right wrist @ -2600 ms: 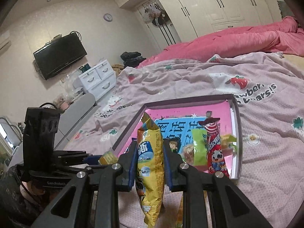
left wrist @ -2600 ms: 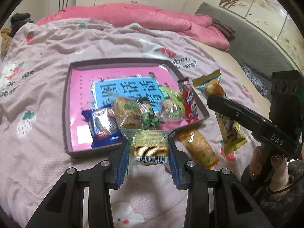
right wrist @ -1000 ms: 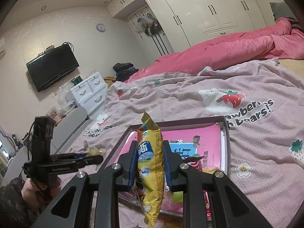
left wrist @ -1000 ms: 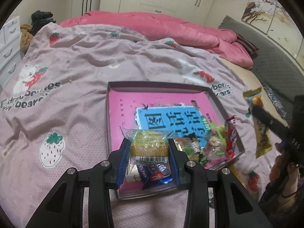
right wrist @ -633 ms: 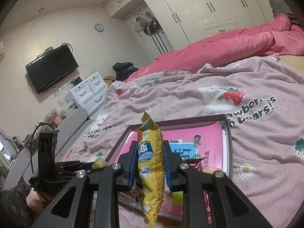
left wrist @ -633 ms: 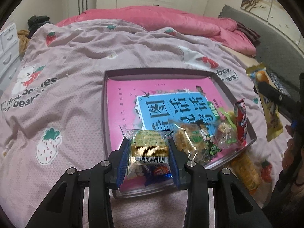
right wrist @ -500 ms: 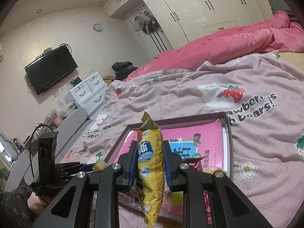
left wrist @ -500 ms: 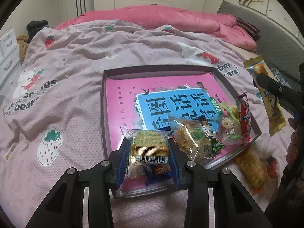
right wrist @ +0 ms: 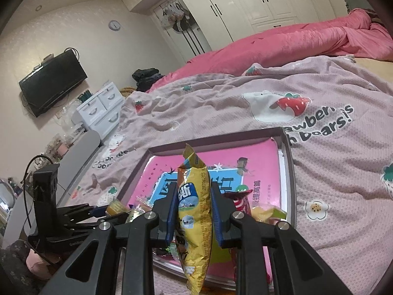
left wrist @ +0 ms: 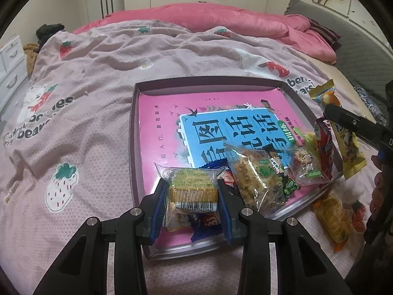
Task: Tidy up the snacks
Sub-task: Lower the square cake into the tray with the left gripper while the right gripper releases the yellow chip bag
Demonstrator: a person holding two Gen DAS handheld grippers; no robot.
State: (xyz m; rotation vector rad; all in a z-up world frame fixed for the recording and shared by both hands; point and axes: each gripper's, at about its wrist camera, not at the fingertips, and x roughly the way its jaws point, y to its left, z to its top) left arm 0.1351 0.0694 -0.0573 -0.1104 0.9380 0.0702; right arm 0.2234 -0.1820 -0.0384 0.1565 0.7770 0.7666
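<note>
A shallow tray with a pink and blue printed bottom lies on the bed. My left gripper is shut on a clear-wrapped yellow biscuit packet, held over the tray's near left corner. Several snack packets lie along the tray's near right part. My right gripper is shut on a long yellow snack bag and holds it upright above the tray's near edge. That bag also shows in the left wrist view at the far right.
An orange snack packet lies on the pink strawberry blanket just outside the tray's near right corner. A rolled pink quilt lies at the back. White drawers and a wall television stand left of the bed.
My left gripper has moved right and forward with the biscuit packet, from the tray's outside edge to over its near left corner. My right gripper has risen slightly with the yellow bag.
</note>
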